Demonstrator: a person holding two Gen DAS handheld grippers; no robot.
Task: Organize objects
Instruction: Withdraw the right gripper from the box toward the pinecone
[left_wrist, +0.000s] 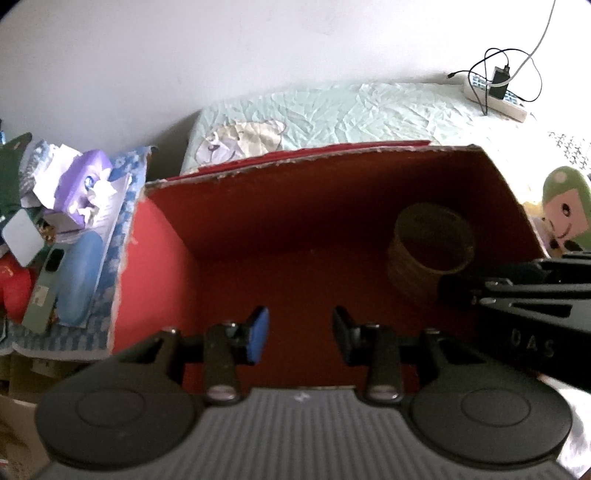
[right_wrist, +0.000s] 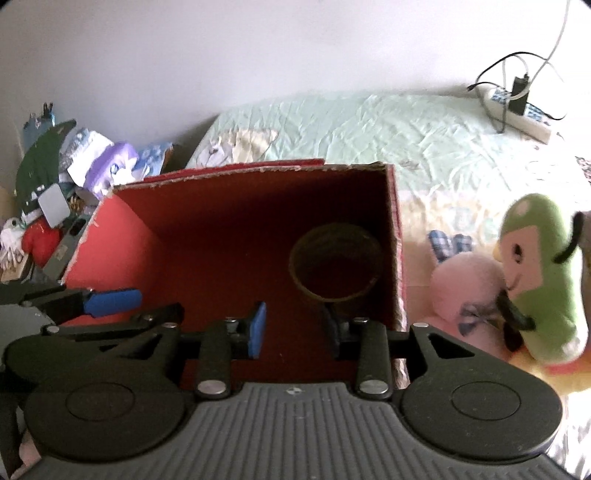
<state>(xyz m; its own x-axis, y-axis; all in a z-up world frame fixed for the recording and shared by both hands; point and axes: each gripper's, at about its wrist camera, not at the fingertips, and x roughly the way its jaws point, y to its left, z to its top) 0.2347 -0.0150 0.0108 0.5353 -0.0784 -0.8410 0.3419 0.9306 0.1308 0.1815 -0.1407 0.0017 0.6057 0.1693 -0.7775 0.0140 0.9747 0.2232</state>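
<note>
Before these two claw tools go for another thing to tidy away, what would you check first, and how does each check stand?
1. Left gripper empty, jaws apart: ok.
2. Right gripper empty, jaws apart: ok.
3. Brown woven ring-shaped basket lying inside the red cardboard box, touched by no pad: ok.
4. Free floor left in the box beside the basket: ok.
5. Green plush toy and pink plush toy outside the box on the bed, leaning together: not ok, unsorted.
6. Whether the plush toys fit in the box with the basket: cannot tell.
</note>
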